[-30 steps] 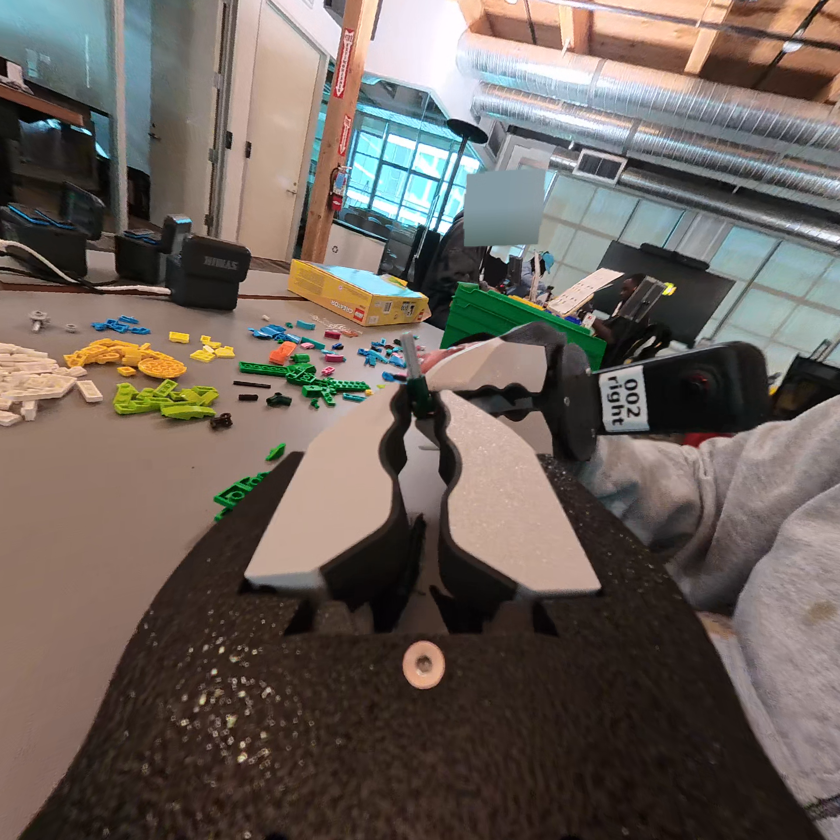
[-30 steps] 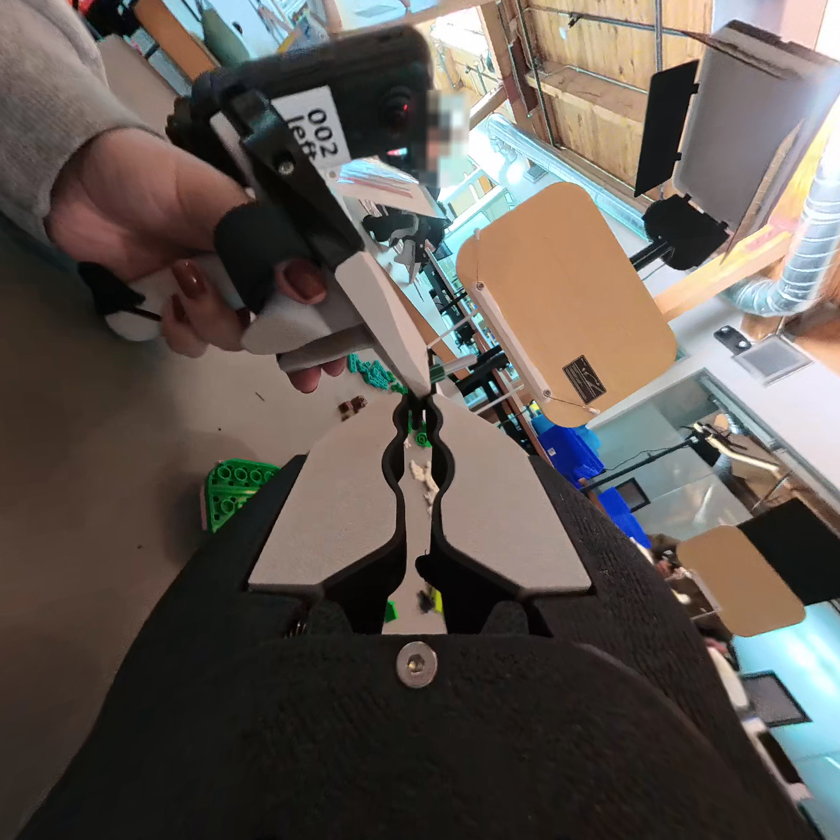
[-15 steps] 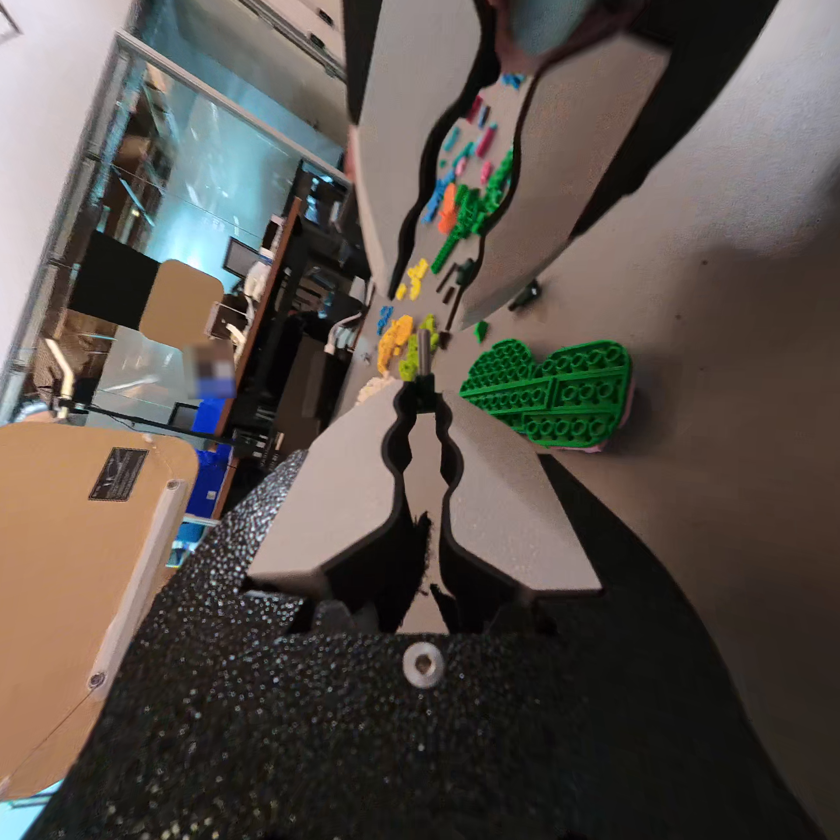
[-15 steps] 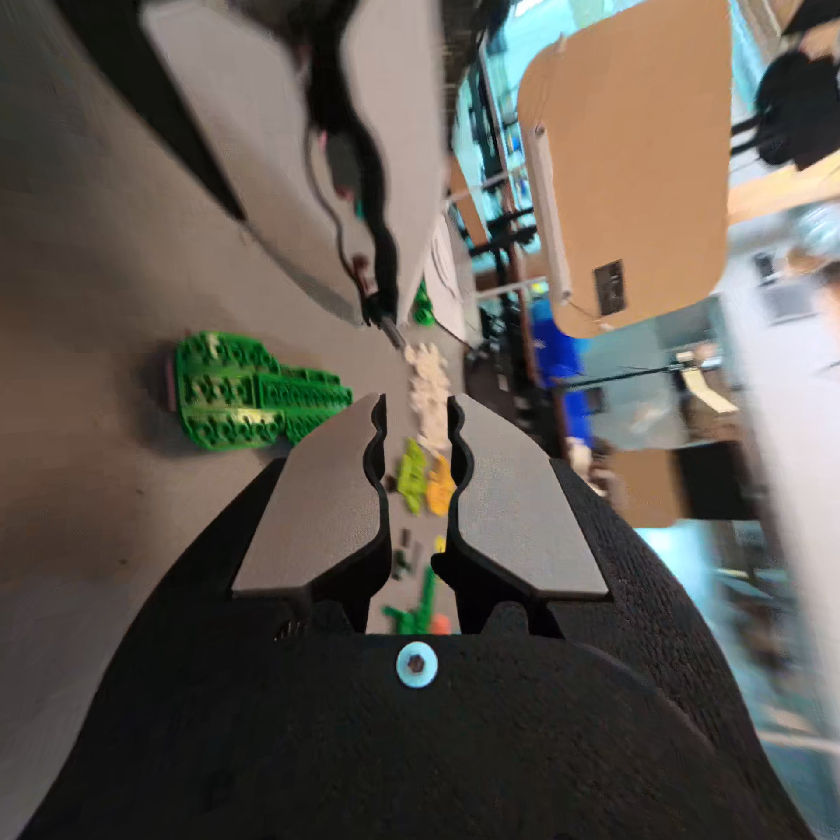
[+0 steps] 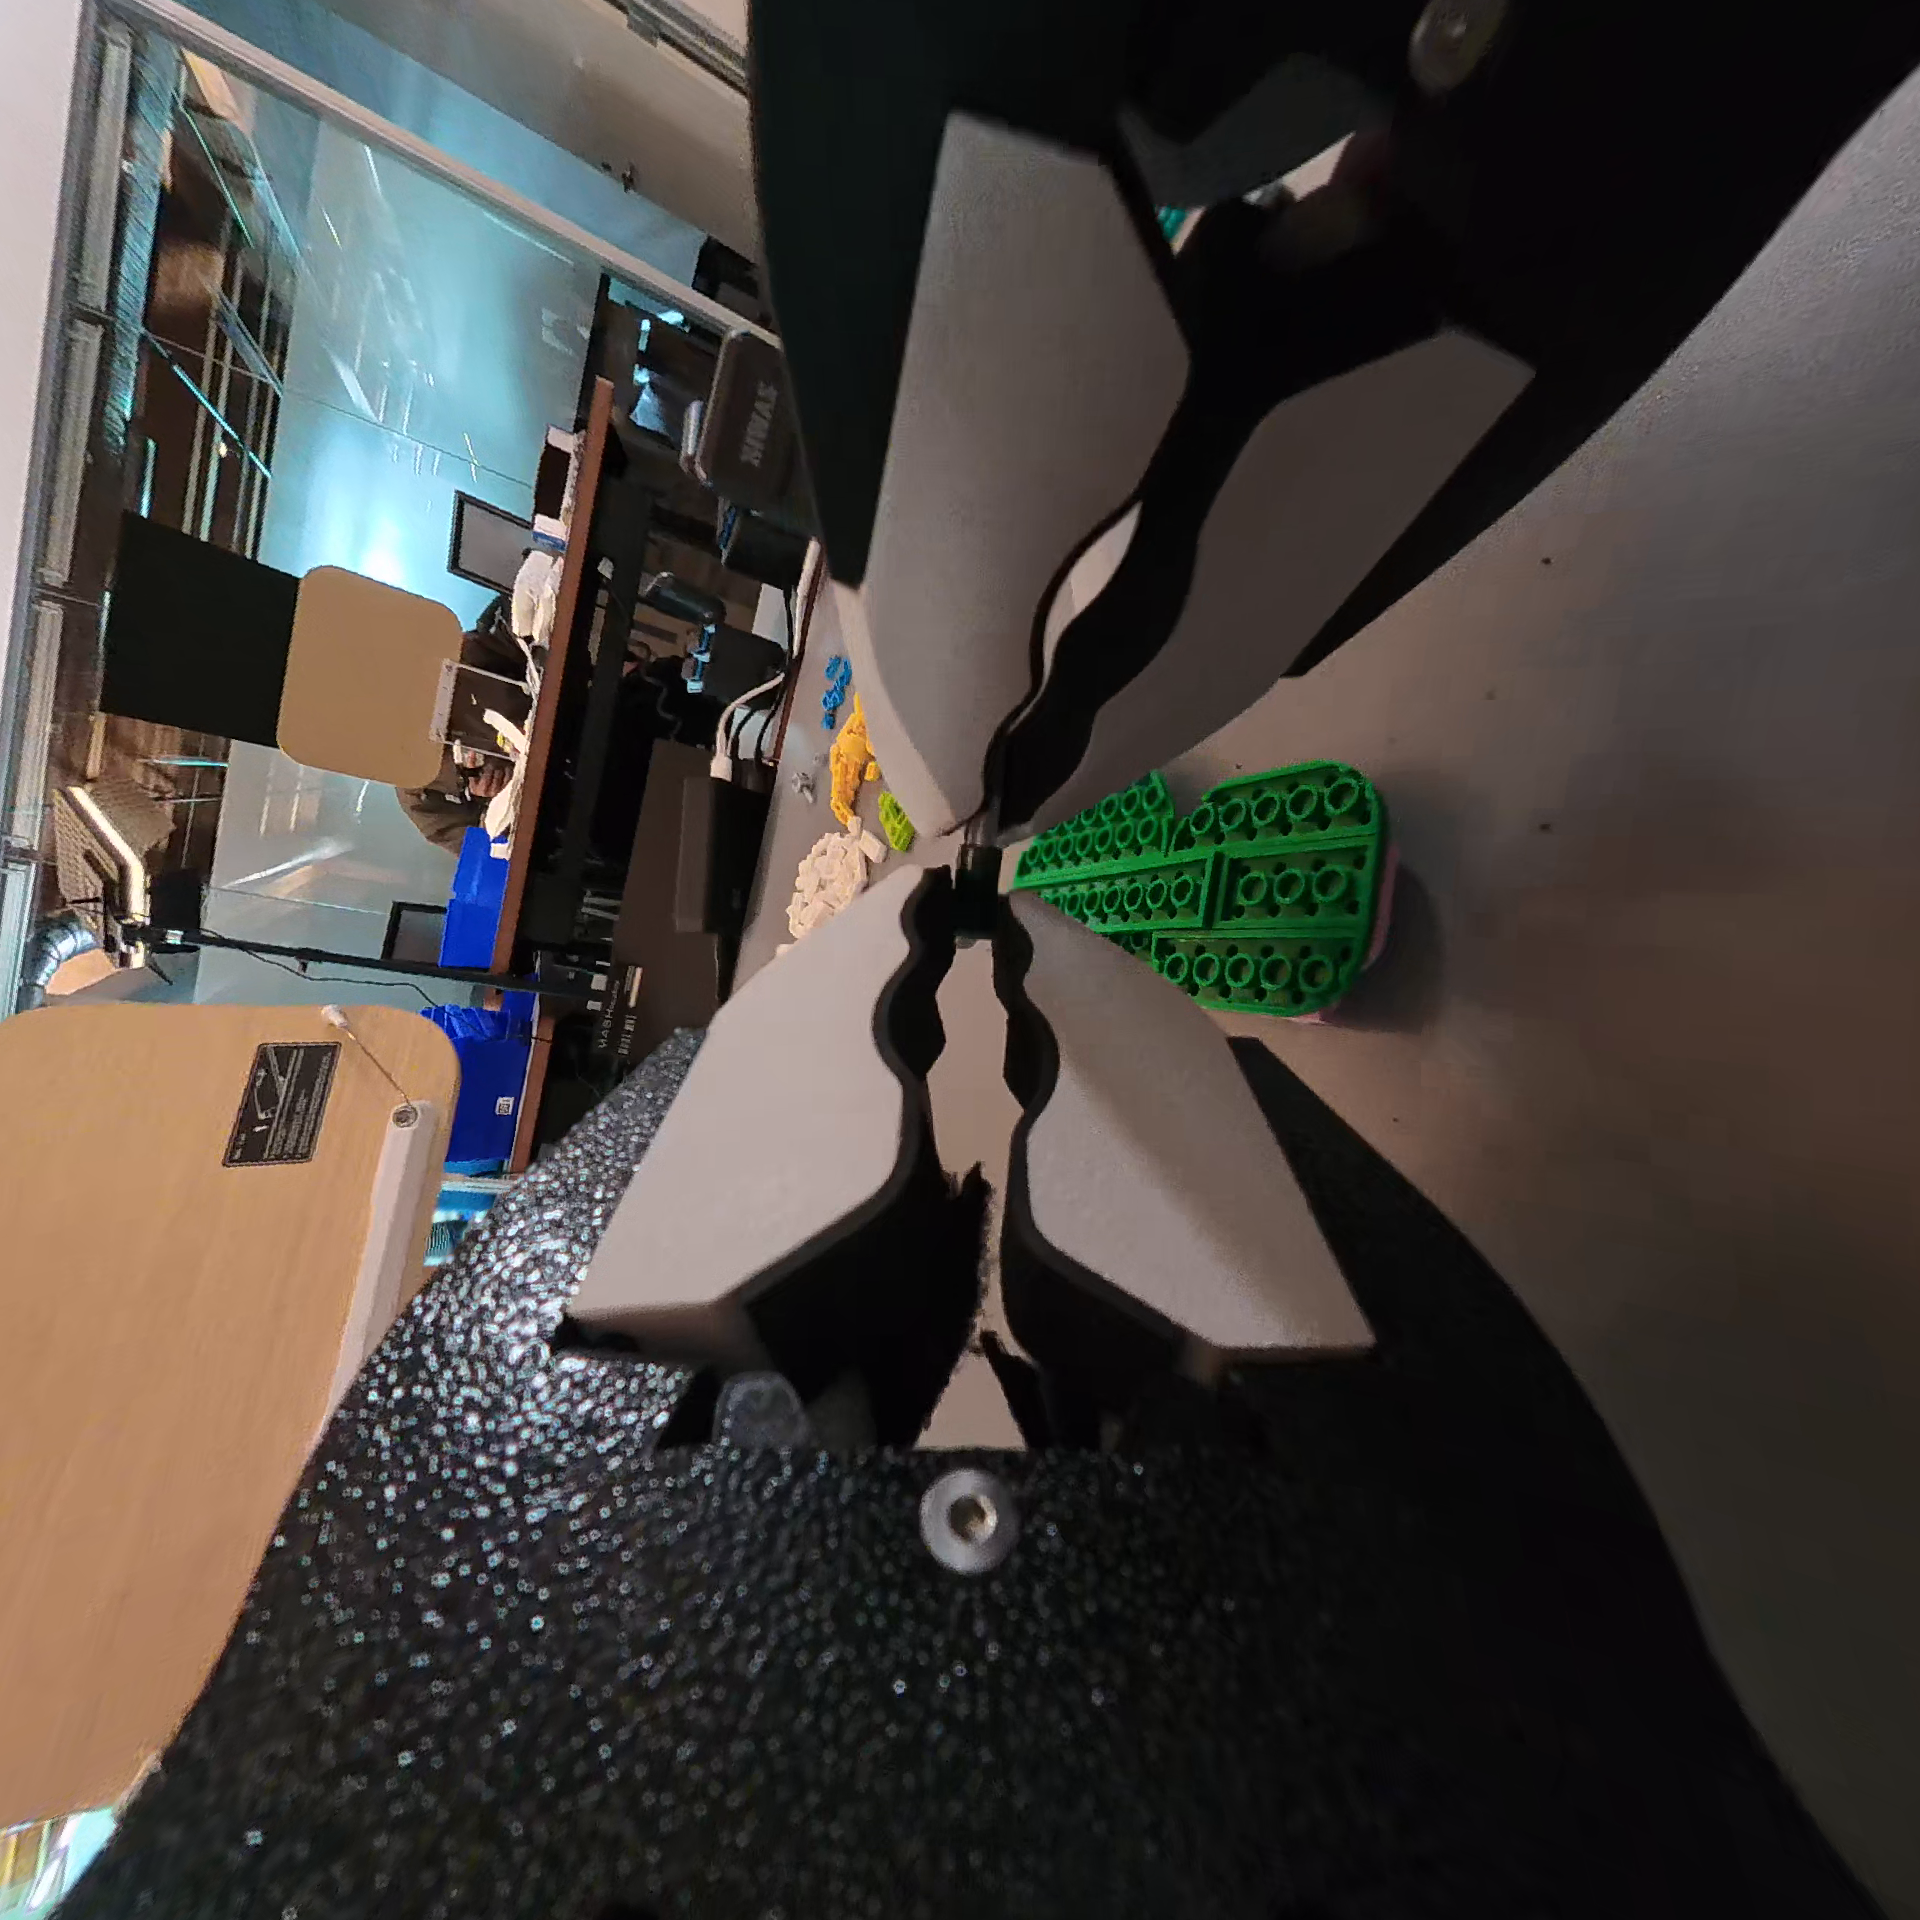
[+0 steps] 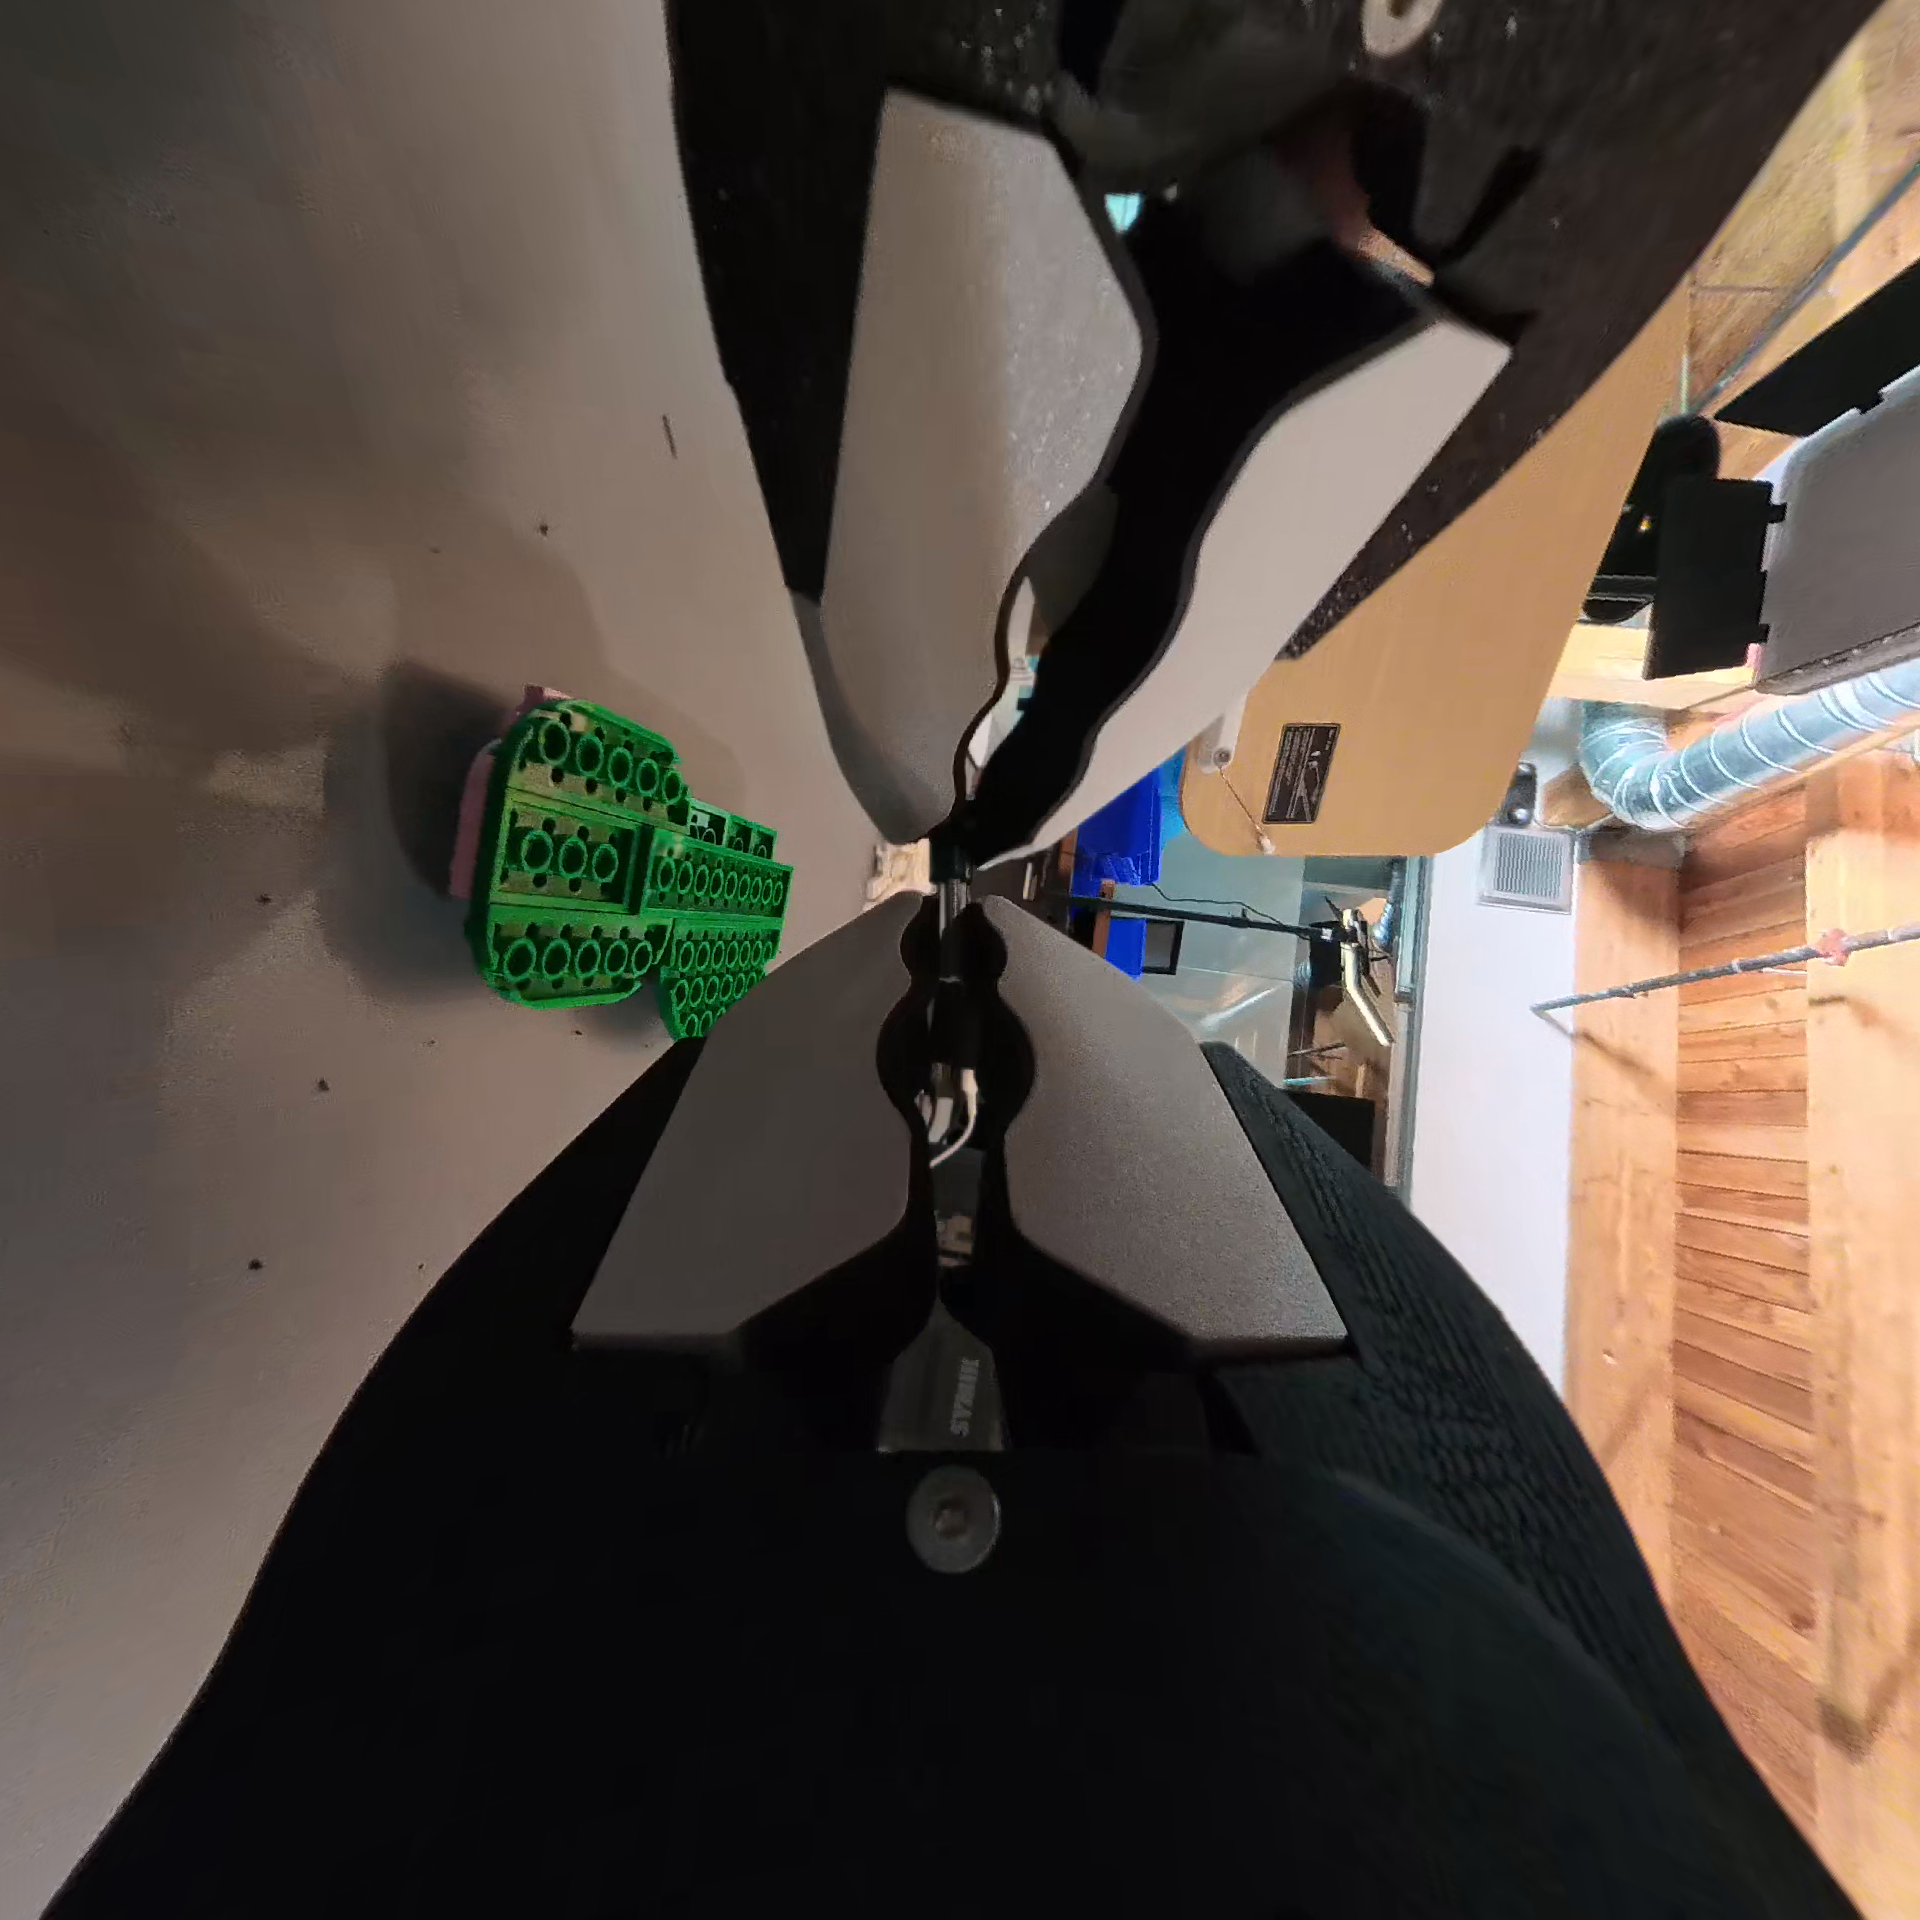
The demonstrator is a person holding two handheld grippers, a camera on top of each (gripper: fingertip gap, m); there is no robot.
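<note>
Both tools meet tip to tip above the grey bench (image 5: 1662, 727), sharing one small part. Nearest the lens in the left wrist view, the left tool (image 5: 964, 894) has its fingertips closed on a short, dark, stubby piece (image 5: 974, 883), pads pressed to its sides. From that piece a thin grey pin (image 6: 948, 914) runs on toward the right tool (image 6: 951, 920), whose fingers are nearly shut around the pin; in the right wrist view the pin lies along the slot between the fingers. Judged together, dark piece and pin form one small axle-like part. Long axis: in line with both tools, one end pointing into each, roughly level over the bench. Handling, as a judgement: hard plastic, stiff, very light, smooth and narrow, so likely to twist or slip out if the two tools are not kept in line; best held across the dark collar on one side and on the bare shaft on the other, as now. Just beyond the part, on the bench, lies a green studded plate assembly (image 5: 1247, 894), flat, with a pink layer under its far edge. Farther from the part than the plates: loose white bricks (image 5: 826, 883), lime and yellow pieces (image 5: 854, 753), then blue ones (image 5: 834, 686).
</note>
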